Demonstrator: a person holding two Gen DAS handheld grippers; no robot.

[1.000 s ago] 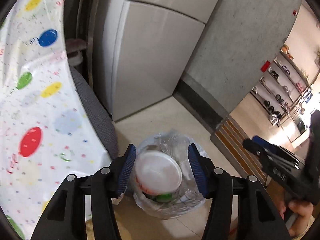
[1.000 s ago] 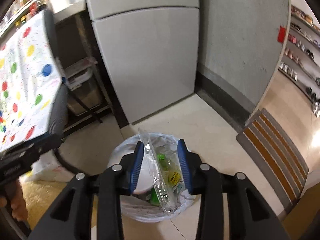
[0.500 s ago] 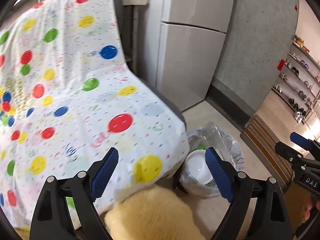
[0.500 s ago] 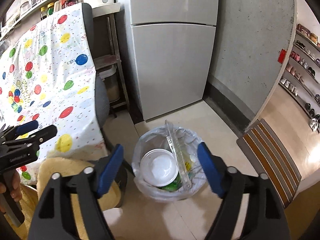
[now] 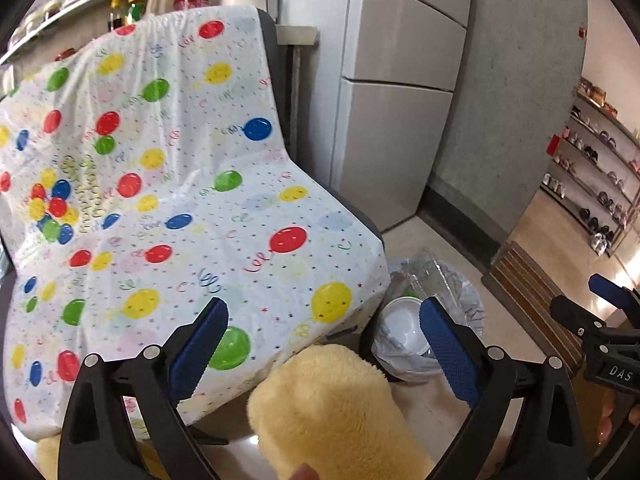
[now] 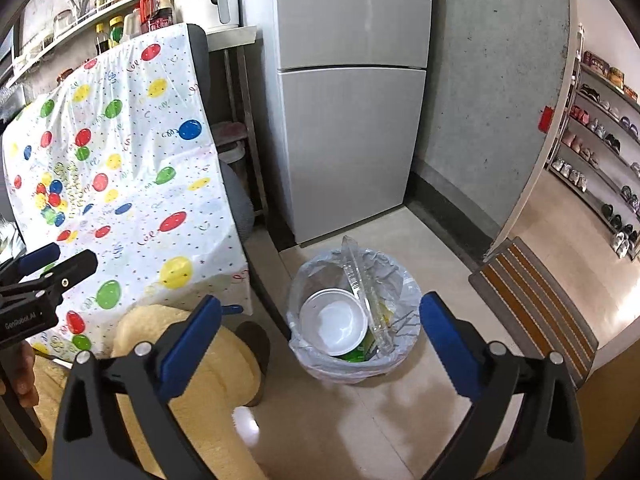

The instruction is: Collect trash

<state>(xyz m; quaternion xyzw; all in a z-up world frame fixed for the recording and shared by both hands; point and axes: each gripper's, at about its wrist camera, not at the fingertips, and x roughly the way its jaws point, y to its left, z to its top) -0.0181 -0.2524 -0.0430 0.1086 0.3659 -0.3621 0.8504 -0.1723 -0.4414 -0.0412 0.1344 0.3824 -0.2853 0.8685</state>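
Nearest the cameras, both hand-held grippers are spread wide and carry nothing: the left gripper [image 5: 322, 344] over a fluffy yellow cushion [image 5: 336, 408], the right gripper [image 6: 320, 338] above the floor. A second ago each was closed in over the bin, the left around a white bowl, the right around a clear plastic clamshell; both have since let go and pulled back. Just beyond, the bag-lined trash bin [image 6: 394, 364] holds the white bowl [image 6: 334, 322] and the upright clear plastic clamshell [image 6: 362, 292]. That drop looks finished. Farther off stand a chair draped in balloon-print plastic sheet [image 5: 168, 200] and a grey refrigerator [image 6: 348, 100].
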